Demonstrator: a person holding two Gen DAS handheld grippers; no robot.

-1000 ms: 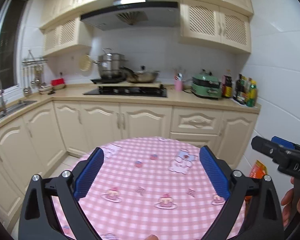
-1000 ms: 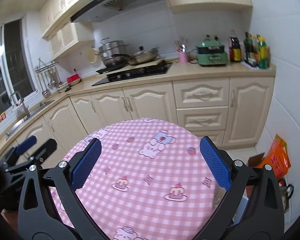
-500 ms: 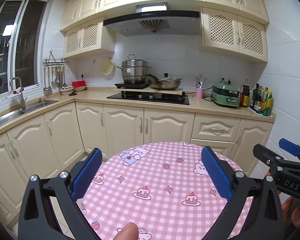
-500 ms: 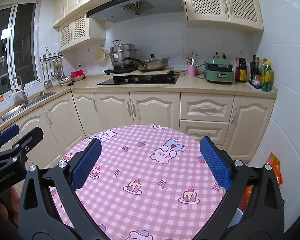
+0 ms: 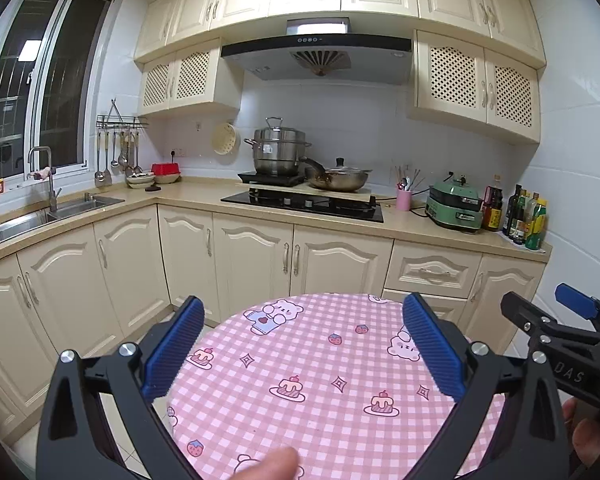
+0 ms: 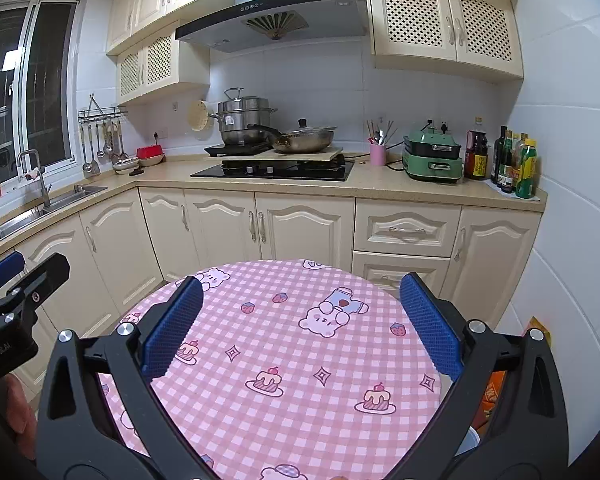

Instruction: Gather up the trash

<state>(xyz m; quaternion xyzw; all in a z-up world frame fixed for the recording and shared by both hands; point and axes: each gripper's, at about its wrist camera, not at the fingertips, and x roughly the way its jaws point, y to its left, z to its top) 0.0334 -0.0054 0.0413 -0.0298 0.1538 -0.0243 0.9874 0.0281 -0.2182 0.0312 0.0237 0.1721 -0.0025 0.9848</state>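
My left gripper (image 5: 304,316) is open above a round table (image 5: 328,364) with a pink checked cloth printed with bears and cakes. Nothing lies between its blue pads (image 5: 430,344). My right gripper (image 6: 302,296) is also open over the same round table (image 6: 292,360), holding nothing. In the left wrist view the right gripper (image 5: 556,320) shows at the right edge. The left gripper (image 6: 16,276) shows at the left edge of the right wrist view. No trash shows on the cloth. A fingertip (image 5: 268,466) pokes in at the bottom.
Cream cabinets (image 5: 256,256) and a counter run behind the table, with a hob, a steel pot (image 5: 278,152), a pan, a green cooker (image 5: 456,208), bottles (image 5: 526,216) and a sink (image 5: 52,212). An orange bag (image 6: 500,392) sits on the floor at the right by the wall.
Both views have tilted upward and pulled back, so more of the upper cabinets and less of the table shows. Both grippers stayed open.
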